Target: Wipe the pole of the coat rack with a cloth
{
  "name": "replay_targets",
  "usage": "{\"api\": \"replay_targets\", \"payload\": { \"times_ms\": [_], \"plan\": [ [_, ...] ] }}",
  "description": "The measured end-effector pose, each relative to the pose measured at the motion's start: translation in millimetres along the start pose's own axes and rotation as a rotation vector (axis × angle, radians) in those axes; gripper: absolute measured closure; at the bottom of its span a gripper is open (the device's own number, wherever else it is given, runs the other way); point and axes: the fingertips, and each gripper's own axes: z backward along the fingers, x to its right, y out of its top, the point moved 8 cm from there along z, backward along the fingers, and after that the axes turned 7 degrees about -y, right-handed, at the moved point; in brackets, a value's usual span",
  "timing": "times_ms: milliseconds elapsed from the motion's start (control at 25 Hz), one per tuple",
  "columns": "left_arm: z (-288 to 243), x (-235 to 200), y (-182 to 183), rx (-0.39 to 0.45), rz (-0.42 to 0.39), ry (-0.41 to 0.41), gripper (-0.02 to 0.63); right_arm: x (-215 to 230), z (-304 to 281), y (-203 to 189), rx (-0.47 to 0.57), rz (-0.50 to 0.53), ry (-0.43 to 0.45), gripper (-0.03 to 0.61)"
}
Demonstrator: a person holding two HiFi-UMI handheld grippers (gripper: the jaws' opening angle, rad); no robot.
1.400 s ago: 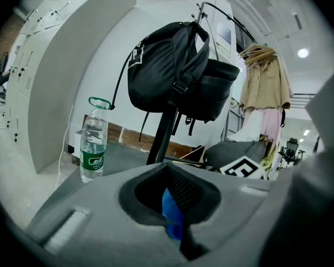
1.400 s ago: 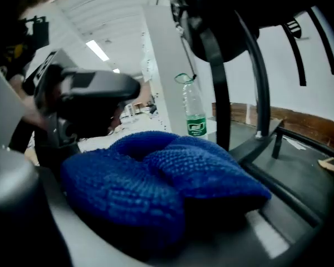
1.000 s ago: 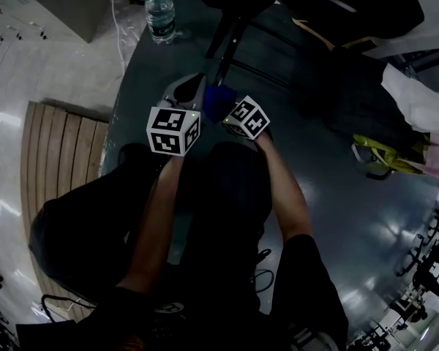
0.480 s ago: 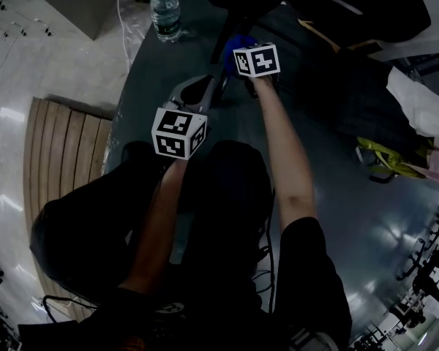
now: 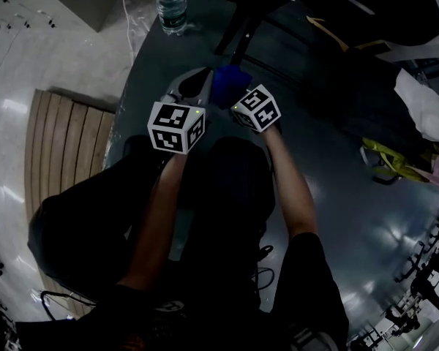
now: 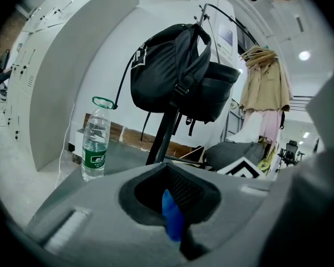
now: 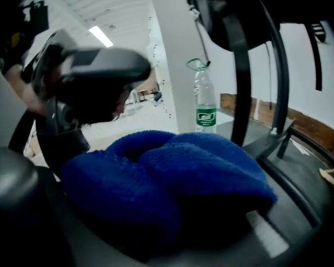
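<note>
- Gripped the blue cloth (image 7: 172, 171) bunched in the right claw (image 5: 238, 97), low down by the coat rack's pole (image 6: 163, 133); could not tell whether touching it.
- Had the left claw (image 5: 192, 86) drawn narrow, jaws together round a dark hollow, with a blue sliver there too small to identify.
- Seemed mid-wipe, on the pole's lower stretch.
- Called next for pressing cloth to pole and sliding along it, below the hanging black bag (image 6: 172, 71).
</note>
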Motion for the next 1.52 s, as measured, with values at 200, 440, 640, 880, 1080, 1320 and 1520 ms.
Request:
{"api": "replay_targets", "payload": {
  "times_ms": [200,440,640,880,1080,1320,1520],
  "plan": [
    [-4.0,5.2,-4.9,-0.019,0.003,-0.008,0.611,-37.8,-20.1,-43.2,-0.212,0.241,0.074,0.571],
    [-6.7,8.3,-7.3,-0.023,0.001,-0.016,0.611,-12.2,1.3,-22.0,-0.078,0.104,-0.005,0.569],
    [-8.9,9.3,-7.8,-0.019,0.02,-0.02,0.611,59.5,1.9,29.2,-0.032,-0.148,-0.175,0.571],
    [-4.6,8.8,-3.7,-0.015,0.01,-0.017,0.611,119.8,-13.4,54.8,-0.087,-0.391,-0.4,0.571],
    [4.1,0.8,-2.9,-0.005,0.025,0.007,0.611,79.2,-12.4,46.5,-0.035,-0.199,-0.396,0.569],
    [6.8,-6.6,-3.8,-0.01,0.029,0.01,0.611,20.2,1.1,11.2,0.183,-0.024,-0.218,0.569],
    [6.7,-3.5,-8.2,-0.031,0.017,0.011,0.611,-30.9,-9.0,-29.4,-0.005,0.243,-0.029,0.569]
  ]
}}
